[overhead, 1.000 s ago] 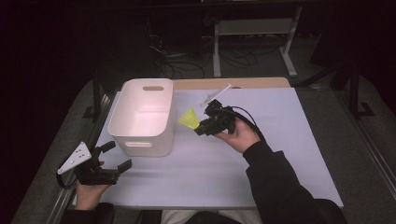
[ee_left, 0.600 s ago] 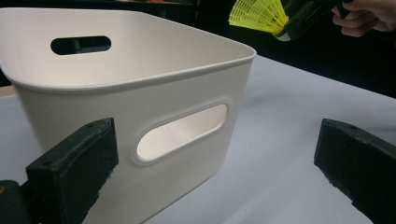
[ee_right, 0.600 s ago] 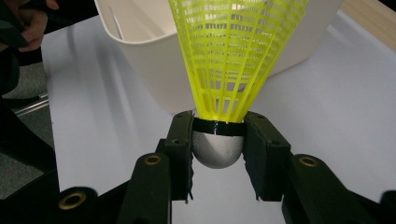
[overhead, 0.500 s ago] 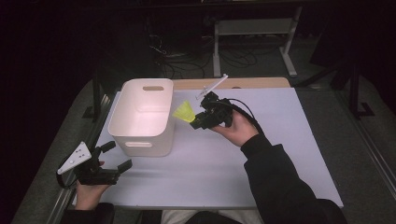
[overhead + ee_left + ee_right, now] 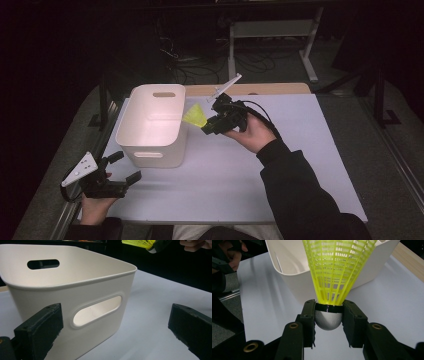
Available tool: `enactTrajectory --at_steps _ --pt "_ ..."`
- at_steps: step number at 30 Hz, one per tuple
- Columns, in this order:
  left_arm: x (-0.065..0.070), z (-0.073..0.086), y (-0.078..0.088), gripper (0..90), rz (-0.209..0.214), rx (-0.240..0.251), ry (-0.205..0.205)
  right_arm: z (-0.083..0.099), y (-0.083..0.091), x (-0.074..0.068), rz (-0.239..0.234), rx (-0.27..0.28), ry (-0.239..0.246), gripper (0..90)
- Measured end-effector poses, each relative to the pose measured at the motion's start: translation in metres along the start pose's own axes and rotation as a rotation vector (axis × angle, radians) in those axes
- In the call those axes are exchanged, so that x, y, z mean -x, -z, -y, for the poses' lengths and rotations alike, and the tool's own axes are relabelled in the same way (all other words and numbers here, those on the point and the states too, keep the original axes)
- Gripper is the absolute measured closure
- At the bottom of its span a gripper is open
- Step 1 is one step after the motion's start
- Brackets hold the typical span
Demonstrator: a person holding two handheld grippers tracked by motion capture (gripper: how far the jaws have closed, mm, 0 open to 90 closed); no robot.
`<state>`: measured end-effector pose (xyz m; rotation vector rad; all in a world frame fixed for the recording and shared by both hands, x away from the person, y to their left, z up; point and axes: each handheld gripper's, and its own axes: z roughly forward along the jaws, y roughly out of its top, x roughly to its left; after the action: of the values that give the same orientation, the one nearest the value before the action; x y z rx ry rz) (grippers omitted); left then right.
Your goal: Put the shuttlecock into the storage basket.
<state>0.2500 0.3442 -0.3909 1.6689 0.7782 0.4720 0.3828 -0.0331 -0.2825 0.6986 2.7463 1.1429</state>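
We find the left gripper (image 5: 117, 172) at the table's near left edge, jaws spread with nothing between them. Its own view cuts off the white plastic bin (image 5: 75, 297) at left; we see nothing in the bin (image 5: 152, 122). The right gripper (image 5: 328, 315) is clamped on the grey cork of a yellow shuttlecock (image 5: 337, 270), a detail too small to read from above, where the shuttlecock (image 5: 195, 116) hangs beside the bin's right rim.

Shuttlecock (image 5: 194, 116) just right of bin (image 5: 150, 148) (above table (image 5: 300, 165)).
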Motion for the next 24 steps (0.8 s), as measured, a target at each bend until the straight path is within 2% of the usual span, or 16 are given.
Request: enactTrajectory --at_steps 24 --pt "0.0 0.0 0.0 0.0 -0.001 0.002 0.0 -0.023 0.006 -0.001 0.004 0.001 0.019 62.9"
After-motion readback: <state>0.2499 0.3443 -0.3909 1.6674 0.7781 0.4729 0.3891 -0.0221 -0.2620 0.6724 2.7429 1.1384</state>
